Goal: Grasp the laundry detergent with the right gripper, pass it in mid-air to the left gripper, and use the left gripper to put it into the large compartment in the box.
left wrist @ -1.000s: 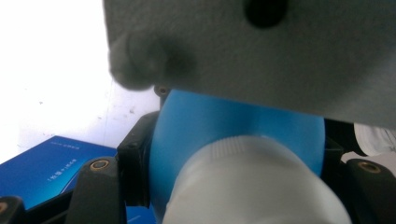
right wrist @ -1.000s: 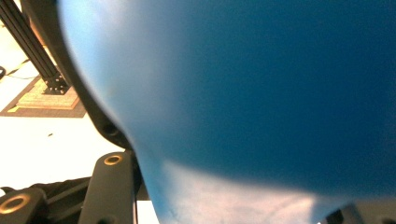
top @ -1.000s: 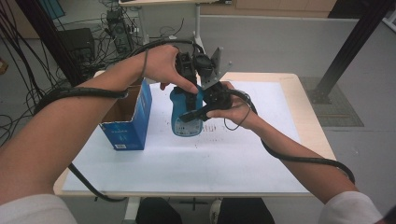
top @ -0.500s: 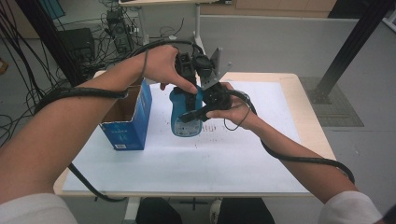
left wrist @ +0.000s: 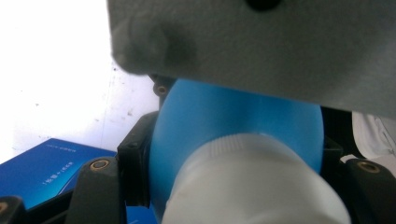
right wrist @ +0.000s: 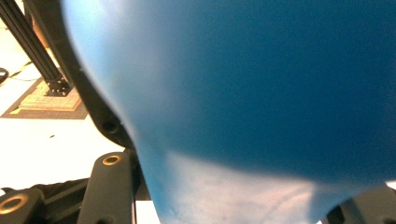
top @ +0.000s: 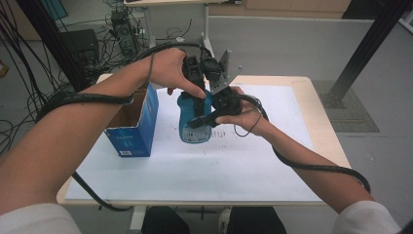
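Both grippers hid the blue bottle's [top: 194,127] top; it stood upright on the worktop [top: 272,165], left gripper [top: 197,85] clamping its white cap [left wrist: 254,186], right gripper [top: 225,100] clamping its body.

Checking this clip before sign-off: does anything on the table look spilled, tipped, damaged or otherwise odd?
Mostly in order. The blue bottle stands upright, clamped by the left tool and right tool. The blue box stands open-topped beside it. Only oddity: dark specks on the white sheet near the bottle's base, whether stains or crumbs I can't tell.

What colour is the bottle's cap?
White, on the blue bottle; its cap shows best in the left gripper view.
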The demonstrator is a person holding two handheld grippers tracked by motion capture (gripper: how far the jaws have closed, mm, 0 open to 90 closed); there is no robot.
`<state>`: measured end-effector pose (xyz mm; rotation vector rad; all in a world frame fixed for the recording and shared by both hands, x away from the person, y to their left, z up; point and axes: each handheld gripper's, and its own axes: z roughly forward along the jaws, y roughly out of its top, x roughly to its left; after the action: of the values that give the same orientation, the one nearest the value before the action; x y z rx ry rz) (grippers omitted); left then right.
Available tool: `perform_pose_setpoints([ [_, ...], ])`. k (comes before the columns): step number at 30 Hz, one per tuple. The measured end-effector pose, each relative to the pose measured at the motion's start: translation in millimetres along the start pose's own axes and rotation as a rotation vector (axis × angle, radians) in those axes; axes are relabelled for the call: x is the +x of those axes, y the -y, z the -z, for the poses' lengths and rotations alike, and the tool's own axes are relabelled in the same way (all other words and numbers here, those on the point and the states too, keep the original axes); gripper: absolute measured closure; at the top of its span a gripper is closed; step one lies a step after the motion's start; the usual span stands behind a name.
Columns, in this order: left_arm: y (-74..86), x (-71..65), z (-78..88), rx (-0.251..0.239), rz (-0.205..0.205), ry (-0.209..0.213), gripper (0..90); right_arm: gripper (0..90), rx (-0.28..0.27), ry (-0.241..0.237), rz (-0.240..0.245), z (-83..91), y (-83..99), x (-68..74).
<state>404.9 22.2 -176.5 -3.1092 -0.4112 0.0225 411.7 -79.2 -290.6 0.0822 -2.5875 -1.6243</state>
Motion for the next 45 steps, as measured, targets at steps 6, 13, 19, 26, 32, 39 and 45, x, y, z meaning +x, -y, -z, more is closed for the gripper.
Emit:
perform_pose_setpoints([
  [6,0.2,0.0,-0.8,-0.002,0.0,0.004,36.4,42.7,-0.003,-0.004,-0.004,-0.2,1.0,0.4],
  [13,-0.1,0.0,-0.2,-0.007,0.003,0.001,36.4,42.6,-0.002,-0.003,-0.013,0.9,1.4,0.4],
  [19,-0.6,0.2,0.8,-0.011,0.005,-0.001,36.4,42.5,-0.006,0.002,-0.011,2.6,1.3,-0.4],
  [26,-1.0,0.5,2.0,-0.014,0.007,0.001,36.4,42.3,-0.012,0.0,-0.016,3.9,1.7,-0.7],
  [32,-1.2,-0.2,2.5,-0.017,0.007,-0.004,36.4,42.1,-0.014,0.001,-0.016,4.6,1.2,-0.8],
  [39,-0.8,-0.5,2.5,-0.018,0.005,-0.01,36.5,41.7,-0.018,-0.003,-0.02,3.9,1.4,-1.5],
  [45,-1.7,-1.3,4.3,-0.021,0.0,-0.016,36.5,41.4,-0.021,-0.003,-0.025,5.0,0.8,-1.7],
])
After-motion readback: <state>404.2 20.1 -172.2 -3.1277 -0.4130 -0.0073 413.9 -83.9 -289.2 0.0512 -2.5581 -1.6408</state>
